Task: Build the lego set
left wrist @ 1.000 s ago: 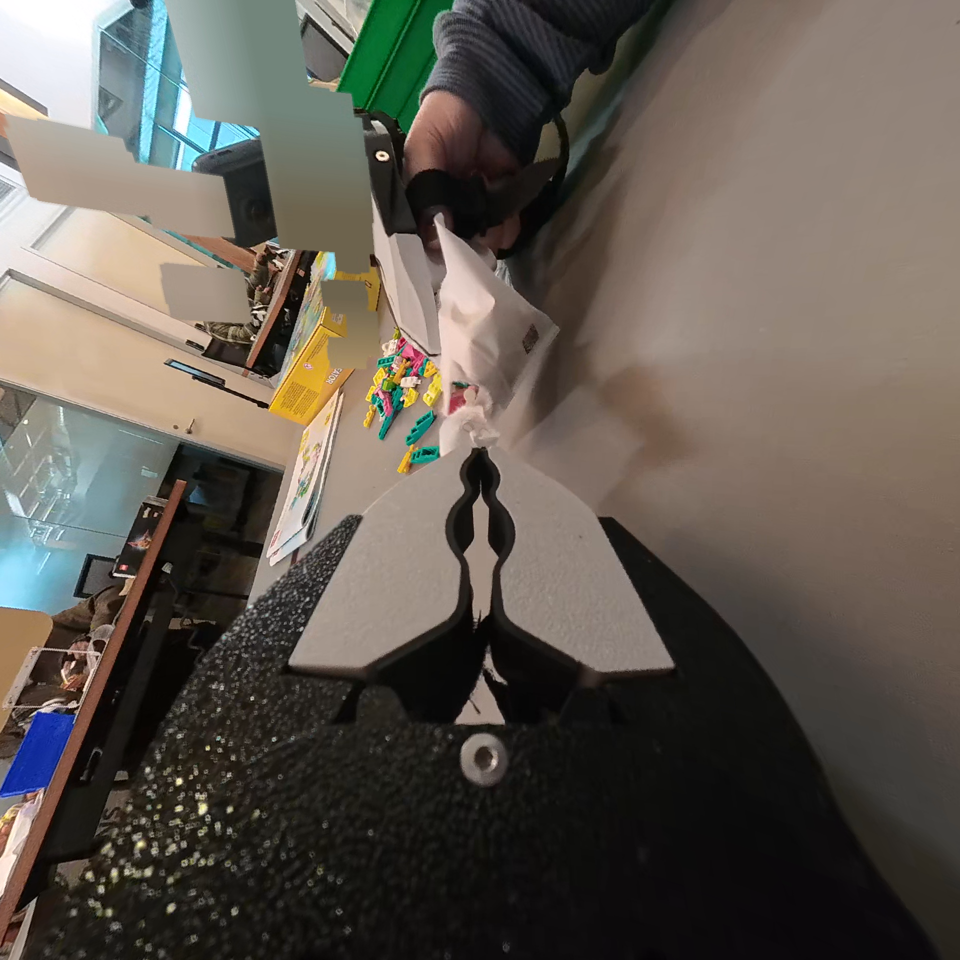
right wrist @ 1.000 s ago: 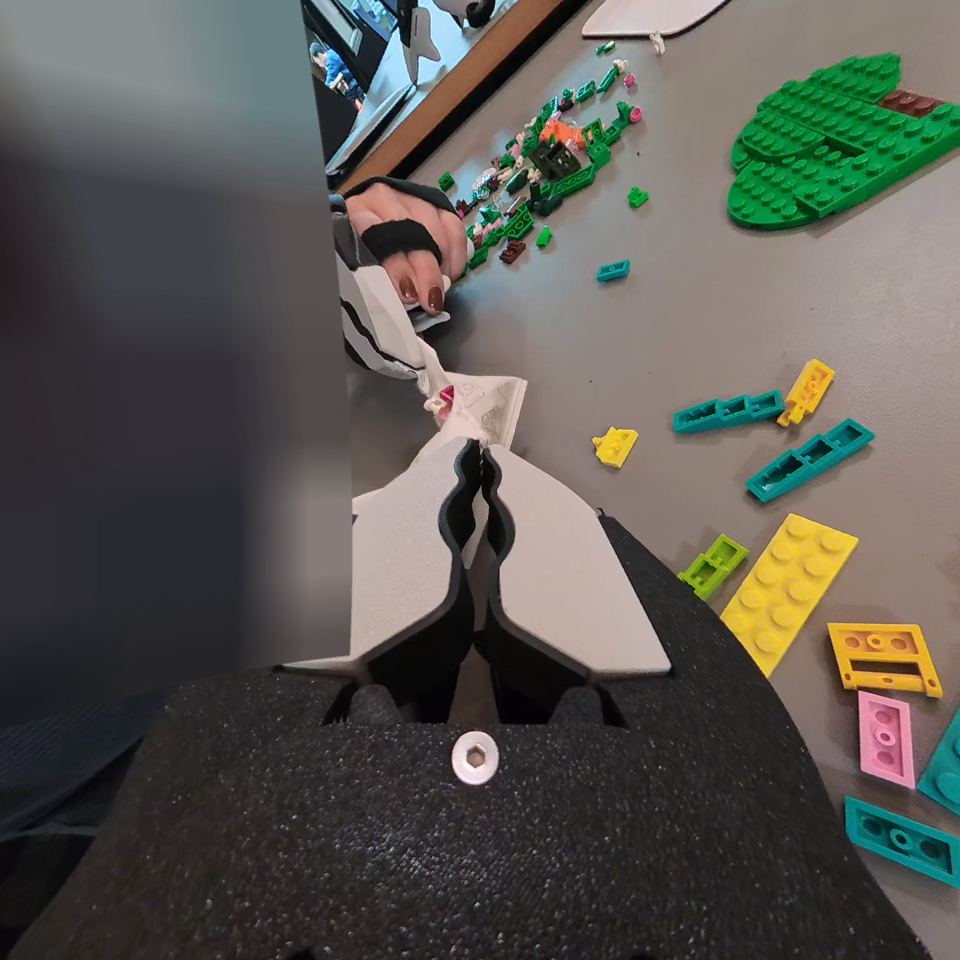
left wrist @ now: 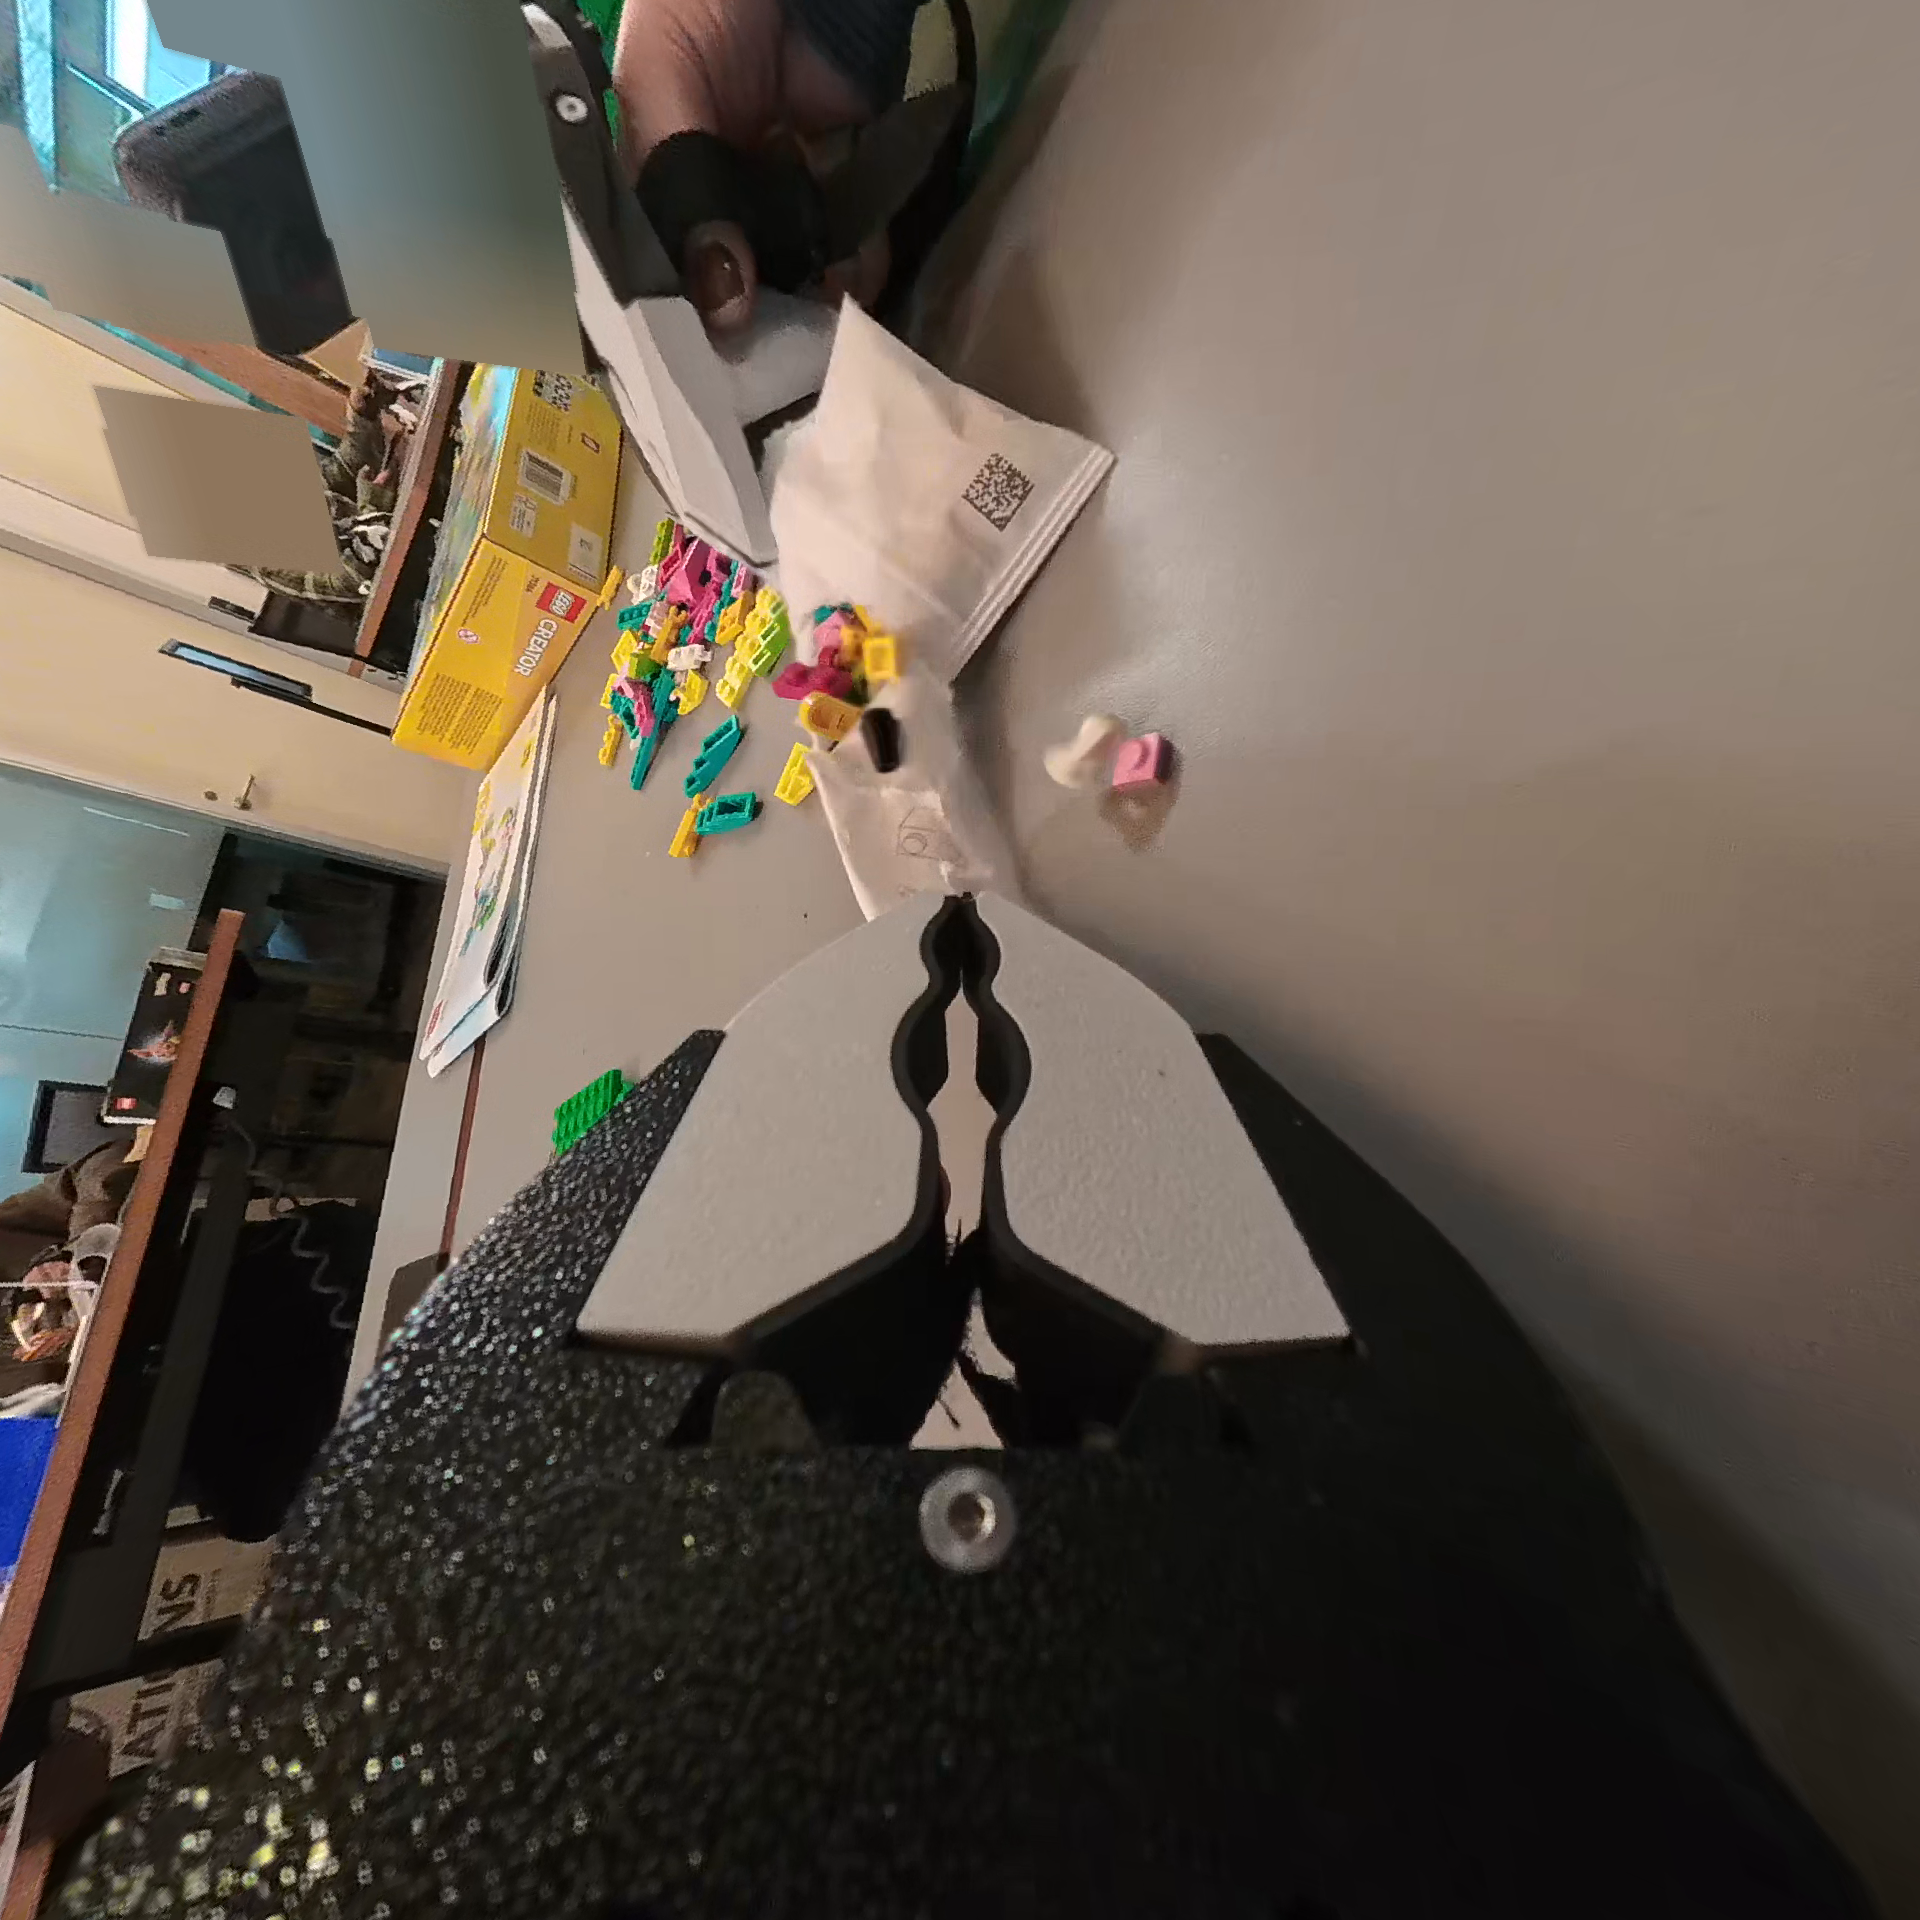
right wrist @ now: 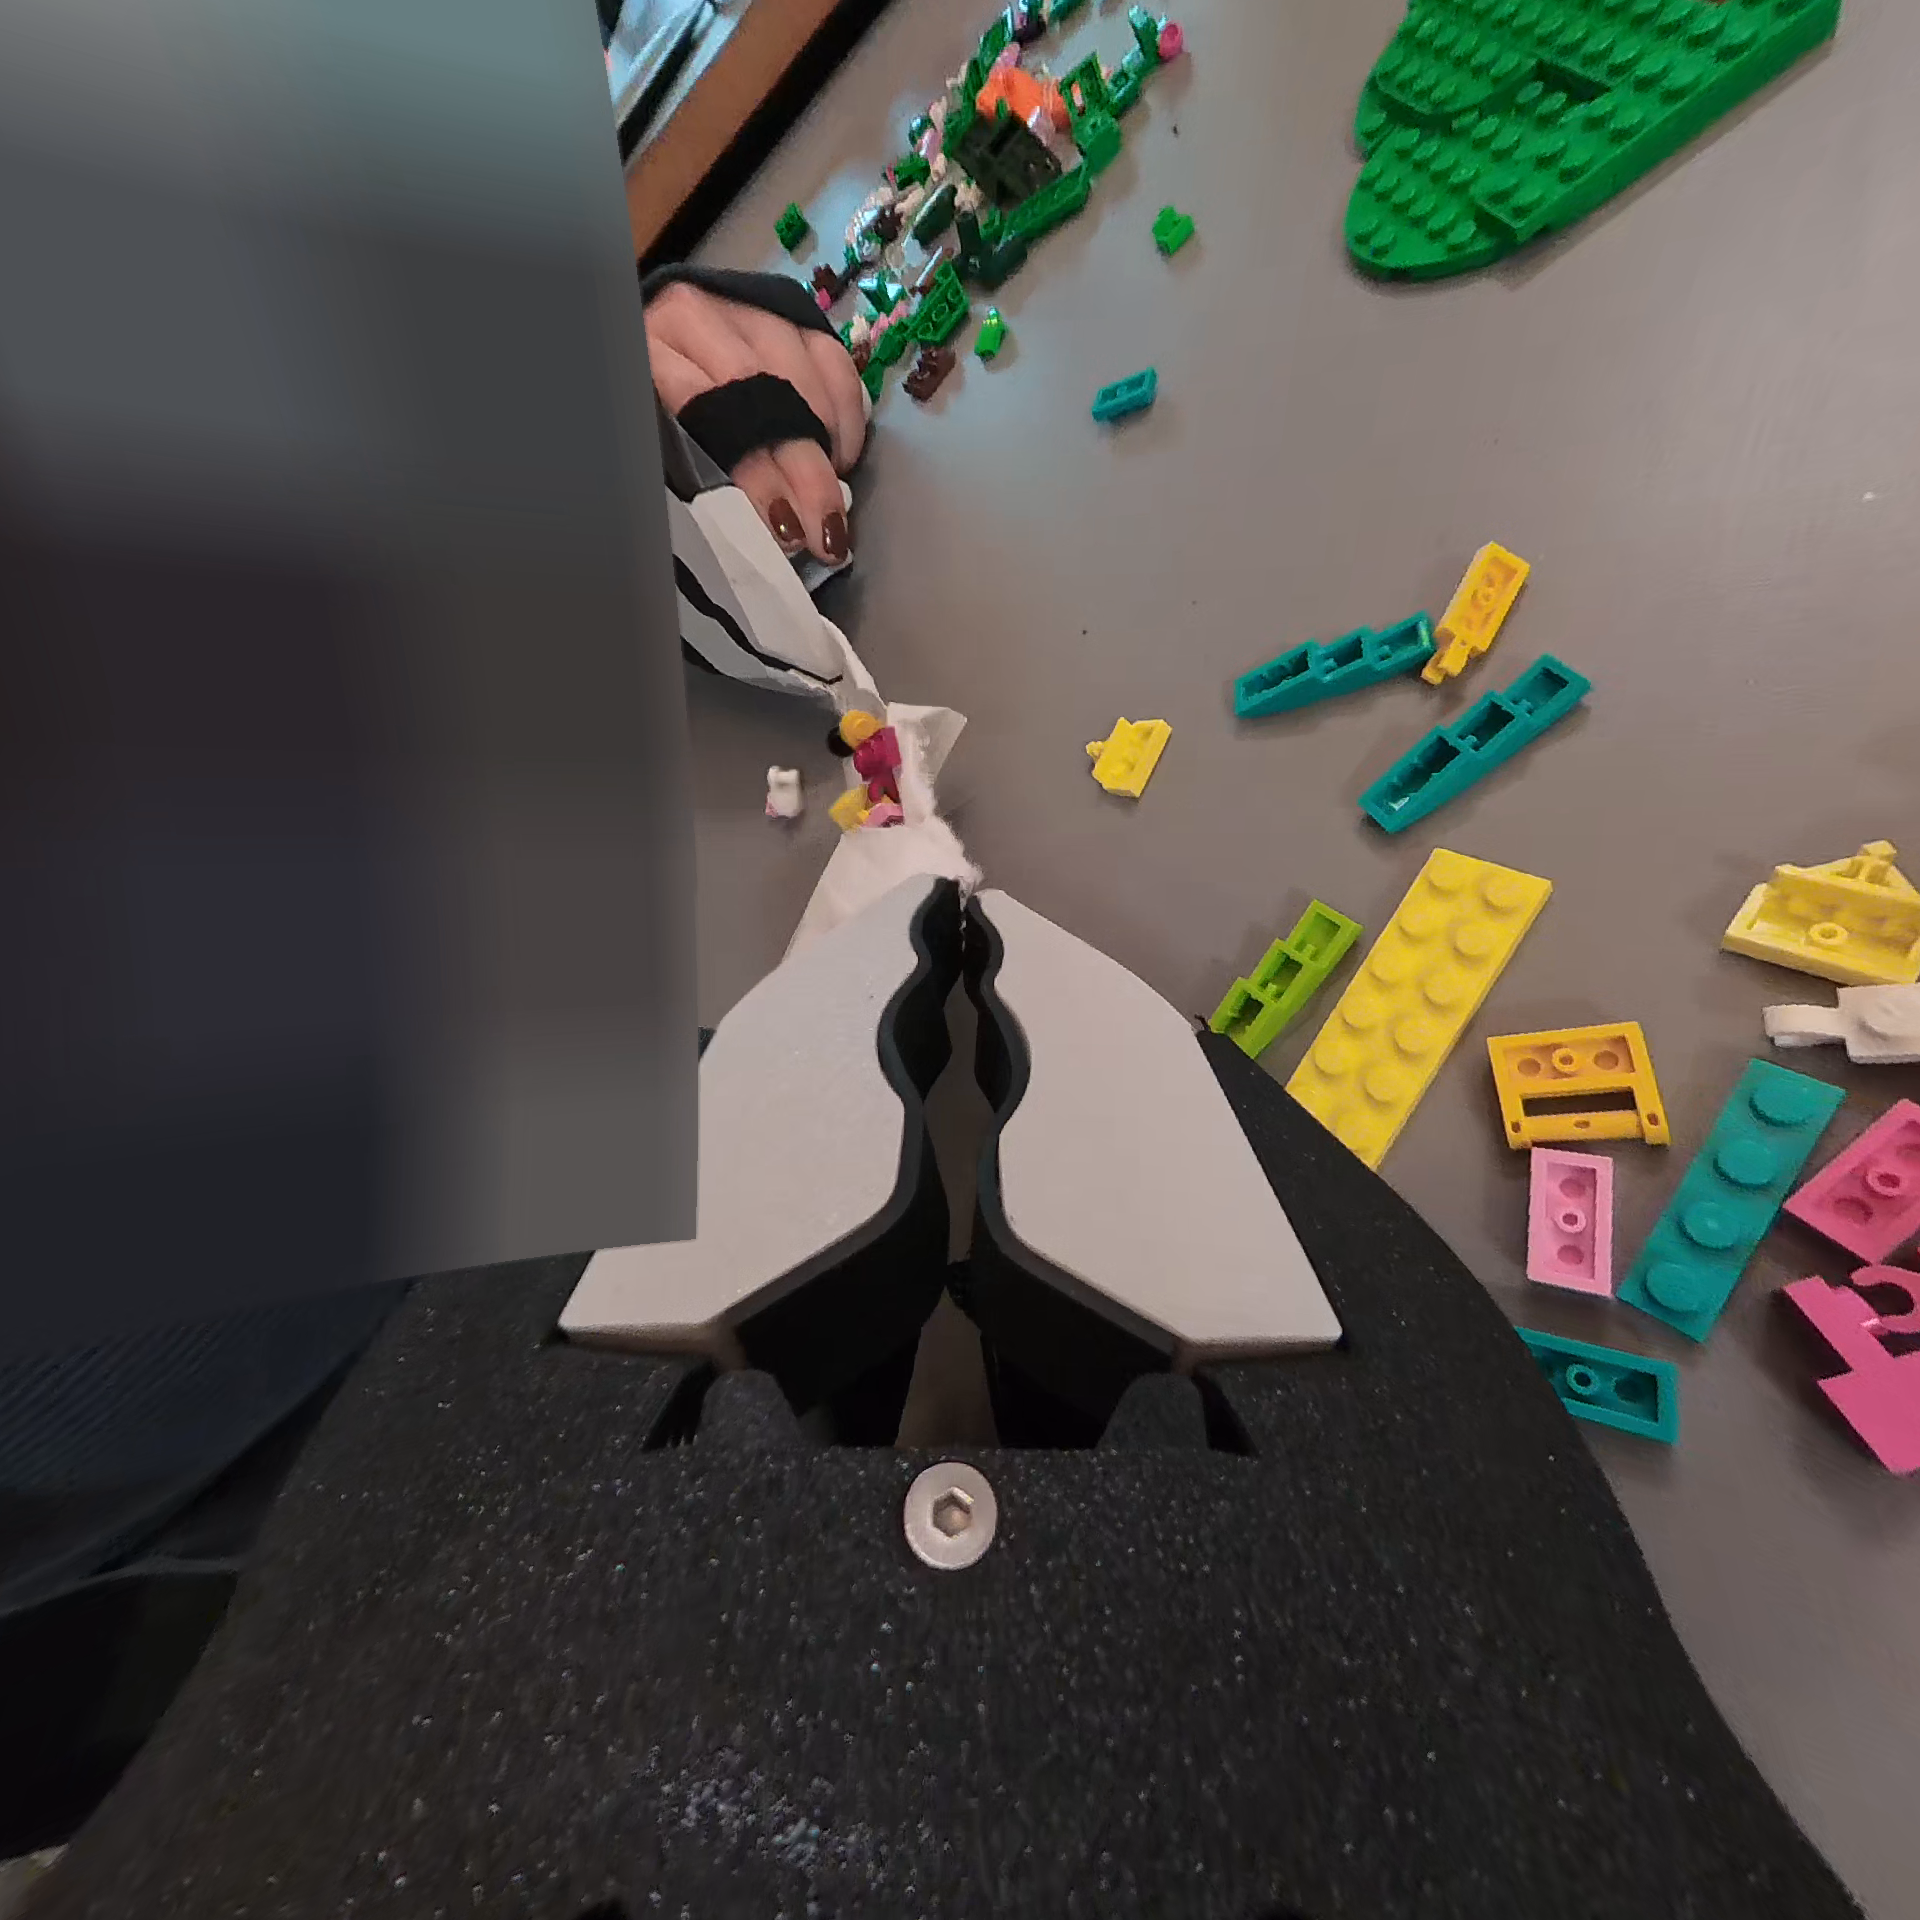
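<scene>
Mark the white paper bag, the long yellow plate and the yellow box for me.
white paper bag (left wrist: 914, 488): left wrist view, flat face beside its printed square code.
long yellow plate (right wrist: 1418, 1003): right wrist view, middle of its studded top.
yellow box (left wrist: 499, 644): left wrist view, its near side face.

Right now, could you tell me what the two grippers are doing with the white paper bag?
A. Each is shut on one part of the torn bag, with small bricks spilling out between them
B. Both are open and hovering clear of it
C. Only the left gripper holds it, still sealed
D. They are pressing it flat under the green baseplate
A: the left gripper and the right gripper each pinch a part of the torn white paper bag, and small bricks tumble from the tear.
</scene>
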A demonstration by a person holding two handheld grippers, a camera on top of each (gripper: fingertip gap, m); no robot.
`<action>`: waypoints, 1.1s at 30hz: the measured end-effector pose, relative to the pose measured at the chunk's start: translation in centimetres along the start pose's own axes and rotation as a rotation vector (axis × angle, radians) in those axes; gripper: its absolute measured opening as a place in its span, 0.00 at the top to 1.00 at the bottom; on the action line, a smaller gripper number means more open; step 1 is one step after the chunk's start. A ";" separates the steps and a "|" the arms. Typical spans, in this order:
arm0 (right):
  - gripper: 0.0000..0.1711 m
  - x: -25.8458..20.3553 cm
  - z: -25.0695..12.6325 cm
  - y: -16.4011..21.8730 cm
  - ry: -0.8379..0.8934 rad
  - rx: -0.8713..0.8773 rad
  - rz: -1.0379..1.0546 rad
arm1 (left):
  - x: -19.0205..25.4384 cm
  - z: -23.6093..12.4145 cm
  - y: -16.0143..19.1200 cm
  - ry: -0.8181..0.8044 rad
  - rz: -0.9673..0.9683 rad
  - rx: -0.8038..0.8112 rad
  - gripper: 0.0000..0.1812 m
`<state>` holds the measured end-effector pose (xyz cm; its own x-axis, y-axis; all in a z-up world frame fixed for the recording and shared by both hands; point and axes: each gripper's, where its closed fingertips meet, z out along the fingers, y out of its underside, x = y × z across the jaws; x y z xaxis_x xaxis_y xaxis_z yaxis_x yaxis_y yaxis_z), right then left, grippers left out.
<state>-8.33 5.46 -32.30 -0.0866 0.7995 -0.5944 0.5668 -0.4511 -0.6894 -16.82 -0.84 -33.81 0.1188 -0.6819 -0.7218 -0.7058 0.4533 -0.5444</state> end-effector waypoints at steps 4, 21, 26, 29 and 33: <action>1.00 -0.1 -0.1 0.0 -0.012 0.001 -0.001 | 0.1 -0.1 0.0 0.004 -0.004 0.003 1.00; 1.00 0.0 -0.6 0.3 -0.033 -0.011 0.023 | 0.2 -0.8 0.6 0.013 -0.011 -0.011 1.00; 1.00 0.0 -0.5 0.5 -0.038 -0.023 0.024 | 0.3 -0.8 0.6 0.017 -0.010 -0.010 1.00; 1.00 -0.1 -0.5 0.6 -0.042 -0.031 0.022 | 0.3 -0.9 0.6 0.019 -0.011 -0.008 1.00; 1.00 -0.1 -0.5 0.6 -0.043 -0.032 0.023 | 0.3 -1.0 0.7 0.023 -0.014 -0.009 1.00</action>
<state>-7.58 5.29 -32.44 -0.1079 0.7711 -0.6275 0.5951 -0.4556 -0.6620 -17.95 -1.31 -33.96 0.1127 -0.7009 -0.7043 -0.7108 0.4384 -0.5500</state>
